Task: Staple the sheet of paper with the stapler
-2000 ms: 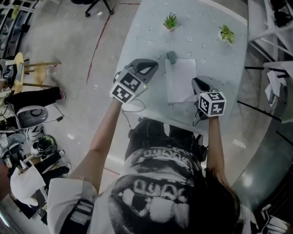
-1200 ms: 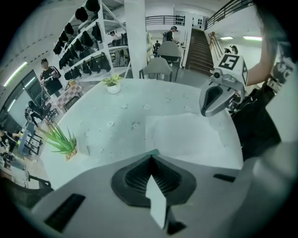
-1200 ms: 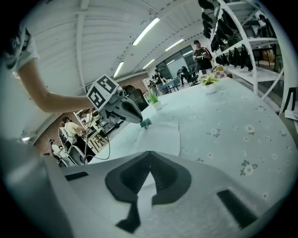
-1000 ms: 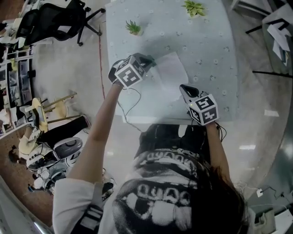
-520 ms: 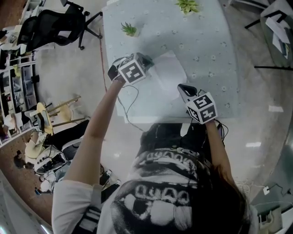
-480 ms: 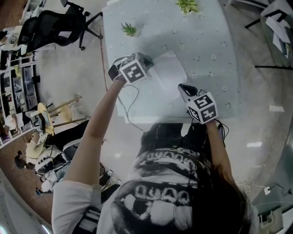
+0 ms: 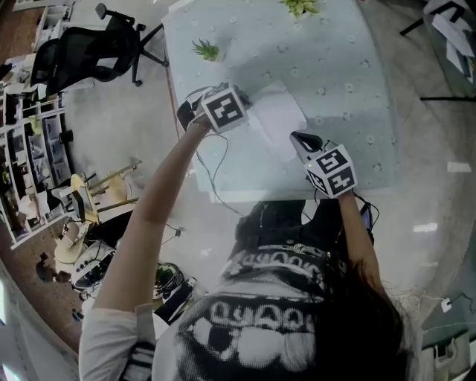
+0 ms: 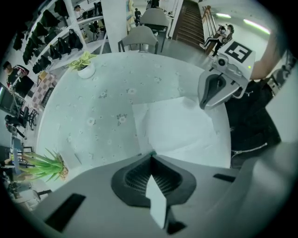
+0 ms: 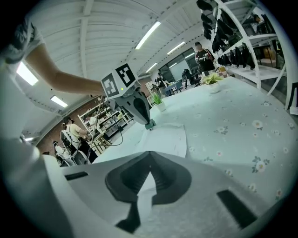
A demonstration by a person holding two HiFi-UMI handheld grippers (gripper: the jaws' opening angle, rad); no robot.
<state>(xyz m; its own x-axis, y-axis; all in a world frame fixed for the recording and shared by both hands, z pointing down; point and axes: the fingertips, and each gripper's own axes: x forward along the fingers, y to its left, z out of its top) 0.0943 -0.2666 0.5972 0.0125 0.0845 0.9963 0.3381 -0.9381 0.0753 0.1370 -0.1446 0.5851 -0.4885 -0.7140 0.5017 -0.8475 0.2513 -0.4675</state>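
A white sheet of paper (image 7: pixel 275 119) lies near the front edge of the pale flowered table (image 7: pixel 342 67). My left gripper (image 7: pixel 243 96) points straight down over the sheet's far left corner. Its jaws are shut, with the tips (image 9: pixel 149 122) on top of a small green stapler (image 9: pixel 150 125). That stapler is mostly hidden in the left gripper view, where only a green sliver (image 8: pixel 150 154) shows past the tips. My right gripper (image 7: pixel 297 138) is shut on the paper's near right edge (image 8: pixel 177 130), and the sheet (image 9: pixel 163 139) runs into its tips.
Two small potted plants (image 7: pixel 204 50) (image 7: pixel 301 6) stand at the table's far side. A cable (image 7: pixel 216 178) hangs off the front left edge. An office chair (image 7: pixel 82 52) and shelving stand on the floor to the left.
The left gripper has tilted and rolled a little over the paper's corner. The right gripper has kept still. The head view has shifted slightly.
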